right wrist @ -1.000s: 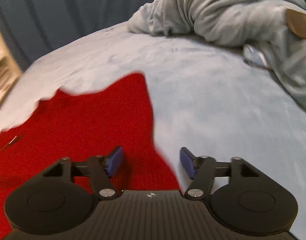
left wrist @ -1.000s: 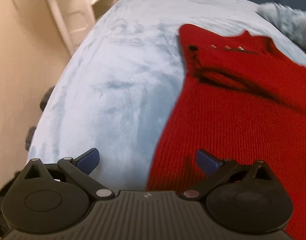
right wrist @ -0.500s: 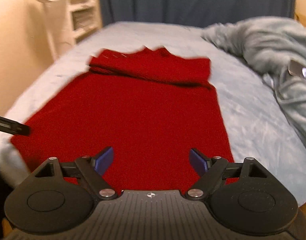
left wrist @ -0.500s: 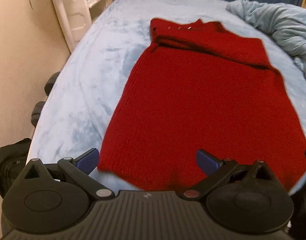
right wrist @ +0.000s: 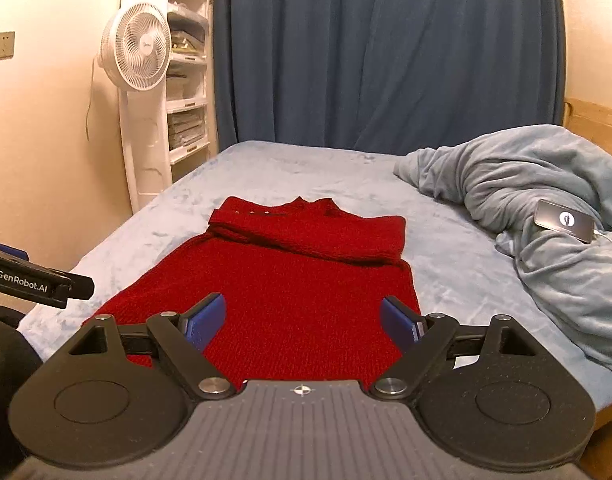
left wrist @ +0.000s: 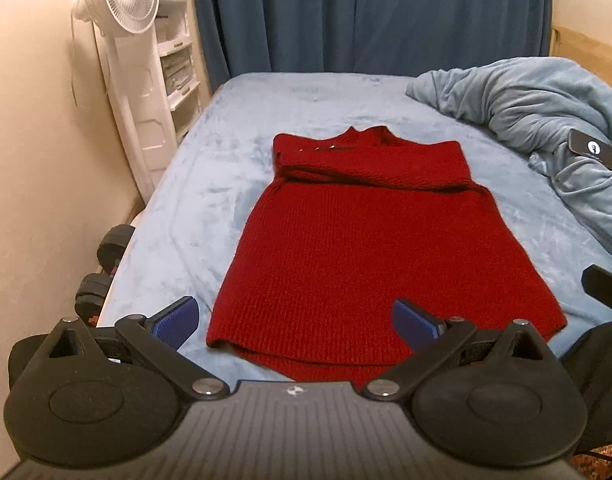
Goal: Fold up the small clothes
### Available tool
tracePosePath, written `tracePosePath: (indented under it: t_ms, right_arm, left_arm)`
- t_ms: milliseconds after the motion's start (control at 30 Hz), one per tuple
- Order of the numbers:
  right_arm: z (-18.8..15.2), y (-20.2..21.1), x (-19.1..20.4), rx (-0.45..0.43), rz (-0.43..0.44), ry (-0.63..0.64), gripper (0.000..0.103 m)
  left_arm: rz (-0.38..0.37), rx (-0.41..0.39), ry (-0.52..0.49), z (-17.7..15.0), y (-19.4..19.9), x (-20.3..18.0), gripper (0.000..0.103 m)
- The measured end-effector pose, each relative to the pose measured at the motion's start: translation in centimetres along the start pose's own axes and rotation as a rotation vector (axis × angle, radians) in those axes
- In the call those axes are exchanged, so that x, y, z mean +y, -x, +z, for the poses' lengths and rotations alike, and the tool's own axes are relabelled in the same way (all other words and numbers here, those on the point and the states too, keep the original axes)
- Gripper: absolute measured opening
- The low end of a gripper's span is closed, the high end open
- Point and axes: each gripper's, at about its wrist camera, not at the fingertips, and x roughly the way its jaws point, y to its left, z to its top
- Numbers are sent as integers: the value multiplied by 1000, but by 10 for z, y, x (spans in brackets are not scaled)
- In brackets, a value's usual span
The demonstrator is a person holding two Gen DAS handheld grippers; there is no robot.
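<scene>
2 grippers up off the bed [left wrist: 210, 184], and both empty. The left gripper [left wrist: 294, 322] has its blue fingers spread wide, hovering over the near hem of the red knit garment [left wrist: 370, 248]. The right gripper [right wrist: 302, 318] is spread wide too, above the same hem. The garment lies flat in the middle of the light blue bed, its top end folded over toward the far side. A rumpled grey-blue blanket [right wrist: 546, 200] sits to the right with a phone [right wrist: 564, 221] on it. White fan [right wrist: 136, 52] by the wall.
</scene>
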Motion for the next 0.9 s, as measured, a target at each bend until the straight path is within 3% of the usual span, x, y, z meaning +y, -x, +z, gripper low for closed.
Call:
tracePosePath:
  t_ms: [267, 900]
  right_arm:
    - [-4, 13, 8, 0, 6, -3, 86]
    - [-9, -22, 3, 88, 11, -40, 86]
  left_arm:
    - [7, -47, 16, 0, 16, 6, 103]
    - [47, 30, 23, 5, -24, 21, 103]
